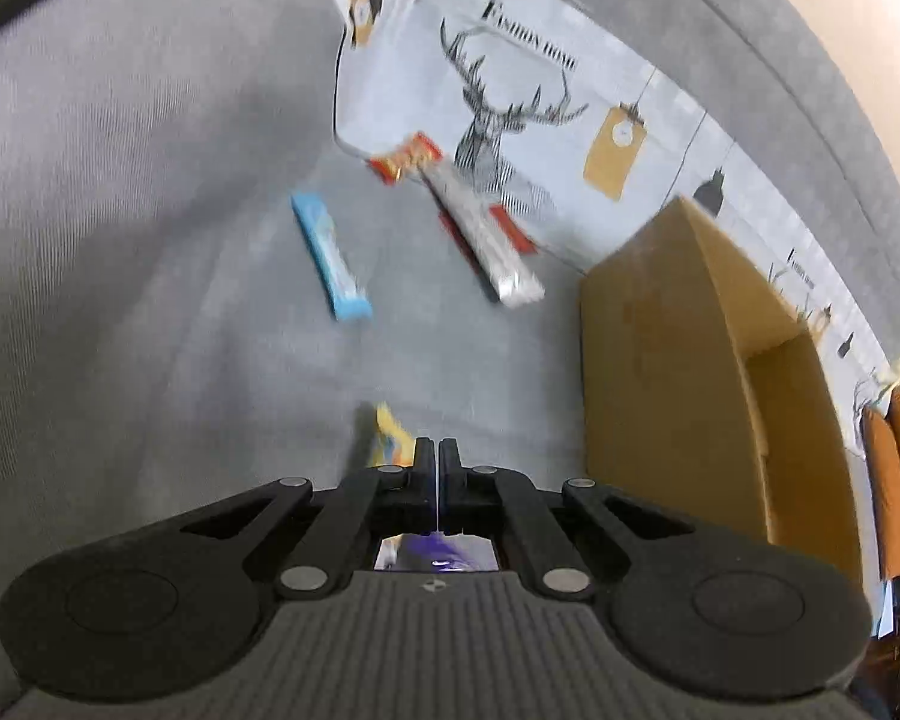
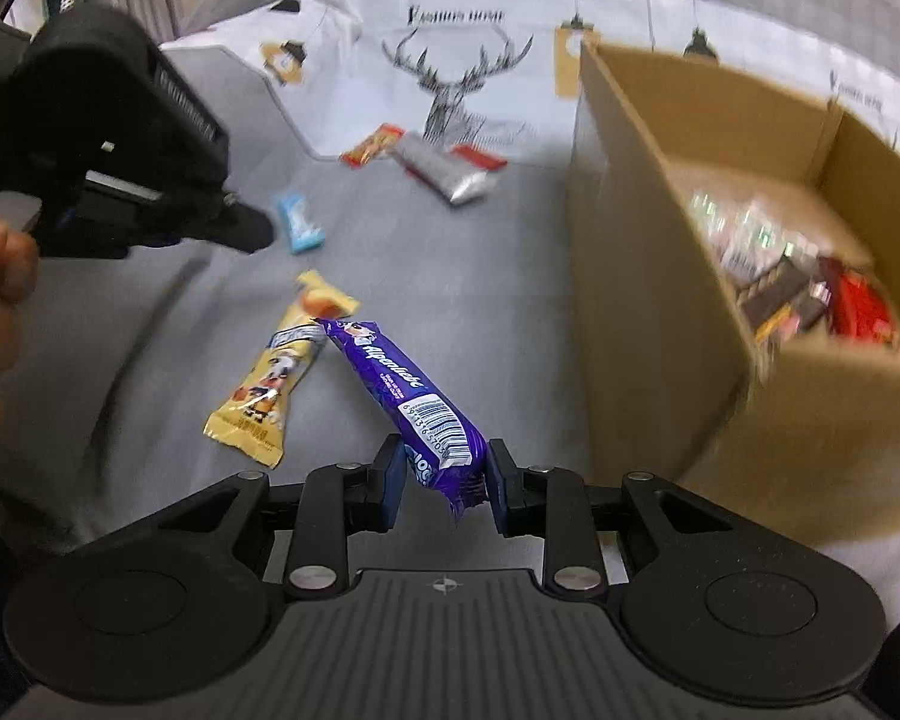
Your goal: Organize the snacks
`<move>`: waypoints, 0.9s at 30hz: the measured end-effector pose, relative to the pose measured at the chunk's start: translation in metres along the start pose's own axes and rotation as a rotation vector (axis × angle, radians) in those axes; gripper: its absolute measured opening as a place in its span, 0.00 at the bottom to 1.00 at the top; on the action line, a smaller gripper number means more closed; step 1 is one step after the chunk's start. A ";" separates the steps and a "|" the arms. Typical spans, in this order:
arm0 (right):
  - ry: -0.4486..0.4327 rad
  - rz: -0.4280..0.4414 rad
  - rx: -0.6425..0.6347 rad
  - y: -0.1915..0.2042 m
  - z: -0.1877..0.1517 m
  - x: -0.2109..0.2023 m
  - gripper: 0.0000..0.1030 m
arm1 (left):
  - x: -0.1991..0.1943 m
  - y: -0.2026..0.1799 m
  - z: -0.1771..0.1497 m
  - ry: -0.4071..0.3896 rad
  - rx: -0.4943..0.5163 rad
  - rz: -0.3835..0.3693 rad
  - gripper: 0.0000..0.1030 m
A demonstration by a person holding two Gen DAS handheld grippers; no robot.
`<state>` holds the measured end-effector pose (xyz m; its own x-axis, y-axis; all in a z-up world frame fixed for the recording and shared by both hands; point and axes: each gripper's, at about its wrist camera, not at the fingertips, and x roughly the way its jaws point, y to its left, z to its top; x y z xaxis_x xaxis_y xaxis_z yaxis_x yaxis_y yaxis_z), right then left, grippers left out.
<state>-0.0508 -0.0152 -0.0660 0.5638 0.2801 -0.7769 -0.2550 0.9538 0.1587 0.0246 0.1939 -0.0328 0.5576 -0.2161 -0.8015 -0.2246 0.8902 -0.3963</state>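
My right gripper [image 2: 441, 471] is shut on a purple Alpenliebe bar [image 2: 405, 393], held just above the grey cloth, left of a cardboard box [image 2: 642, 312] that holds several snacks. A yellow snack pack [image 2: 276, 378] lies beside the bar. My left gripper [image 1: 436, 450] is shut and empty, its fingertips pressed together above the cloth; it also shows in the right wrist view [image 2: 243, 234], held in a hand. The yellow pack [image 1: 390, 429] shows just past its tips. A blue bar [image 1: 330, 255] [image 2: 299, 219], a silver pack [image 1: 486, 240] [image 2: 444, 171] and an orange-red pack [image 1: 405, 157] [image 2: 371, 144] lie farther off.
The grey cloth [image 1: 150, 240] covers the surface. A white deer-print cloth [image 1: 510, 90] [image 2: 462, 78] lies behind the snacks. The box [image 1: 690, 372] stands at the right. Orange cushions [image 1: 894, 480] sit at the far right.
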 end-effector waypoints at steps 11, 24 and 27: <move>0.007 0.054 -0.156 0.009 -0.007 0.005 0.57 | 0.011 0.001 -0.009 0.021 0.037 0.060 0.19; 0.016 0.039 -0.183 0.003 0.003 0.032 0.58 | 0.043 -0.003 -0.017 0.105 0.128 0.155 0.35; 0.020 0.040 -0.187 0.004 0.002 0.036 0.57 | 0.048 -0.005 -0.019 0.124 0.141 0.165 0.35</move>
<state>-0.0294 -0.0009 -0.0920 0.5353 0.3133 -0.7844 -0.4191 0.9048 0.0754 0.0378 0.1716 -0.0782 0.4186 -0.1027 -0.9023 -0.1859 0.9629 -0.1958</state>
